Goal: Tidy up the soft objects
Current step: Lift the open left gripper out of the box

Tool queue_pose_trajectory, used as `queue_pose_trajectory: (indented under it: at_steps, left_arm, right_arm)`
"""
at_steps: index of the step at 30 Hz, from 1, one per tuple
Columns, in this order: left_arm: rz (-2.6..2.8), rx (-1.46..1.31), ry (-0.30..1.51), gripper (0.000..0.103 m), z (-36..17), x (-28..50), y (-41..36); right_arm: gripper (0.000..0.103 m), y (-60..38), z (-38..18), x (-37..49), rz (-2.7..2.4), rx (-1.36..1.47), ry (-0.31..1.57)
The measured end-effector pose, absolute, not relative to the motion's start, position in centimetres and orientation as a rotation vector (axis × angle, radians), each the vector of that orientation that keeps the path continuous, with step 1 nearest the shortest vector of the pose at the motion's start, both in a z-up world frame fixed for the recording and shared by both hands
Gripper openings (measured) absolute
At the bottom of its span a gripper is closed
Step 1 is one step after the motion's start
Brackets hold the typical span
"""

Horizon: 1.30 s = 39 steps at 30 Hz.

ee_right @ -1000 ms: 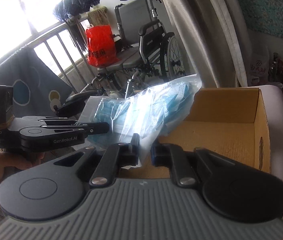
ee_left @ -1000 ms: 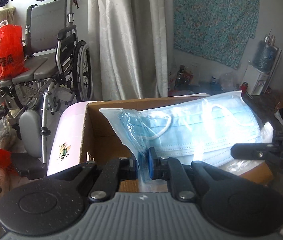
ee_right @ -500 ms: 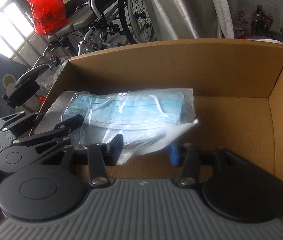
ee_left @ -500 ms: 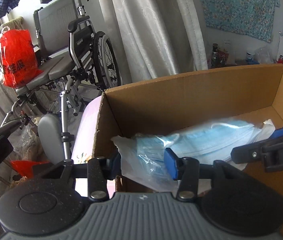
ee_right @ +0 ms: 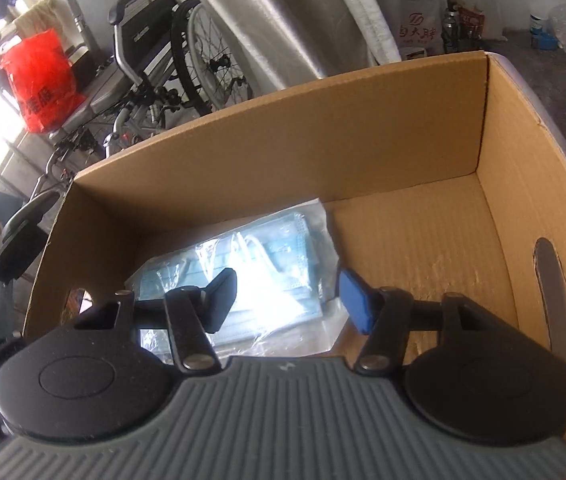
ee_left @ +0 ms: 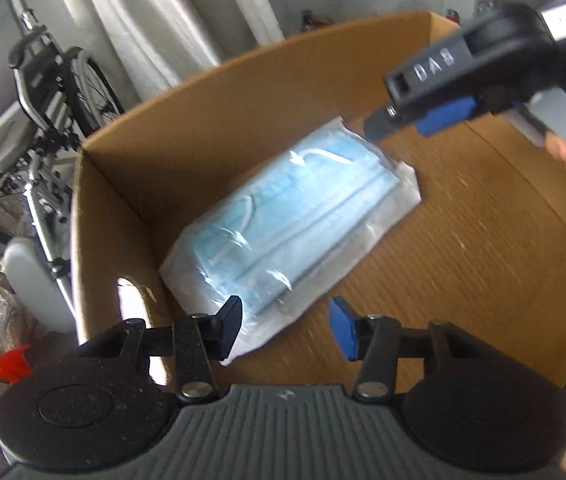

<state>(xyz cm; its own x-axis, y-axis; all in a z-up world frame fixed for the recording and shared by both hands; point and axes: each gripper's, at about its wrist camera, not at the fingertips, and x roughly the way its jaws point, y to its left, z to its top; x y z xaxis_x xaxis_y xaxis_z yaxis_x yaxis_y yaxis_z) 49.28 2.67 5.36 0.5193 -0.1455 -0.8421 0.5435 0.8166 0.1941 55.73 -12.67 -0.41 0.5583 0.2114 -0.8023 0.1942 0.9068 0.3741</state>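
My left hand-held gripper (ee_left: 285,326) spread, right hand-held gripper (ee_right: 287,298) spread; mask pack (ee_left: 295,216) flat in box (ee_right: 283,144), just ahead.

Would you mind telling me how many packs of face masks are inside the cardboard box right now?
1. The pack of face masks lies flat on the floor of the cardboard box, toward its left side. Nothing else shows inside.

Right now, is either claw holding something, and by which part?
Nothing is held. Both the left claw and right claw are open; the bag of face masks lies in the cardboard box.
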Motion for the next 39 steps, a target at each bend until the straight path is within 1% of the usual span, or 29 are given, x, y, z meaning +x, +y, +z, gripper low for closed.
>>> queue_pose_trajectory:
  at_steps: [1,2,3,4,5,6,8,9,10,13,15,17,18,20,22,28,31,33,34,35,36,37,38,39]
  left_arm:
    - [-0.466,0.503,0.985,0.019,4.6,49.3,1.9]
    - [-0.491,0.503,1.049,0.004,3.8,49.6,1.3]
    - [-0.509,0.489,1.130,0.005,2.8,50.0,0.7]
    - [-0.499,0.489,1.175,0.012,1.9,50.4,0.3]
    - [-0.480,0.517,1.216,0.017,1.3,50.8,-0.1]
    - [-0.462,0.540,1.235,0.020,1.0,51.2,-0.4]
    - [-0.401,0.579,1.255,0.031,0.4,51.8,-0.4]
    - [-0.371,0.590,1.277,0.032,-0.1,52.4,-0.2]
    - [-0.362,0.570,1.269,0.032,0.0,52.9,0.0]
    - [-0.261,0.561,1.253,0.024,-0.1,54.2,1.0]
    - [-0.195,0.526,1.221,0.023,0.1,54.8,1.8]
    - [-0.197,0.483,1.121,0.023,0.9,54.9,2.6]
    - [-0.199,0.468,1.105,0.022,0.9,54.9,2.8]
    - [-0.206,0.420,1.169,0.017,0.4,55.6,3.0]
    - [-0.183,0.413,1.197,0.016,0.2,56.1,3.0]
    - [-0.168,0.276,1.151,0.017,0.8,57.6,3.3]
    - [-0.163,0.328,1.224,0.020,-0.4,58.2,2.5]
    - [-0.159,0.326,1.207,0.021,0.0,57.9,2.6]
    - [-0.156,0.315,1.200,0.024,0.2,57.9,2.8]
    - [-0.158,0.308,1.190,0.031,0.4,57.8,2.9]
    - [-0.154,0.304,1.172,0.034,0.8,57.3,2.7]
    - [-0.151,0.304,1.161,0.041,1.0,57.2,2.7]
    - [-0.156,0.310,1.150,0.044,1.3,56.7,2.4]
    - [-0.163,0.312,1.138,0.045,1.7,56.3,2.2]
  right_arm:
    - [0.047,-13.3,-0.9,56.1,-0.027,0.478,0.972]
    - [0.043,-13.5,-1.3,56.4,-0.036,0.491,0.968]
    - [0.035,-13.8,-2.0,56.9,-0.040,0.518,0.989]
    - [0.031,-14.2,-2.7,57.2,-0.032,0.566,1.010]
    - [0.029,-14.4,-3.4,57.5,-0.009,0.610,1.030]
    - [0.028,-14.5,-3.9,57.7,0.005,0.633,1.055]
    - [0.028,-14.0,-4.9,58.4,0.009,0.635,1.101]
    - [0.028,-13.8,-5.1,58.5,0.011,0.639,1.100]
    - [0.028,-13.4,-5.2,58.6,0.031,0.641,1.095]
    - [0.029,-12.4,-5.3,58.7,0.073,0.623,1.099]
    - [0.029,-12.1,-5.0,58.8,0.081,0.609,1.066]
    - [0.030,-11.8,-5.2,58.9,0.078,0.595,1.051]
    - [0.030,-11.6,-5.5,59.0,0.081,0.594,1.058]
    - [0.030,-11.2,-5.8,59.3,0.084,0.596,1.064]
    - [0.030,-11.5,-5.9,59.4,0.092,0.622,1.047]
    - [0.030,-11.4,-5.6,59.2,0.130,0.616,1.019]
    - [0.031,-11.0,-5.3,59.4,0.137,0.579,1.021]
    - [0.031,-10.9,-5.1,59.5,0.130,0.566,1.013]
    - [0.031,-10.9,-5.0,59.5,0.125,0.559,1.006]
    - [0.032,-11.0,-4.7,59.4,0.119,0.546,0.997]
    - [0.036,-11.0,-4.4,59.3,0.114,0.533,0.990]
    - [0.045,-11.0,-3.8,59.0,0.117,0.515,0.972]
    - [0.052,-11.0,-3.2,58.7,0.123,0.500,0.958]
    - [0.065,-10.8,-2.5,58.2,0.127,0.483,0.945]
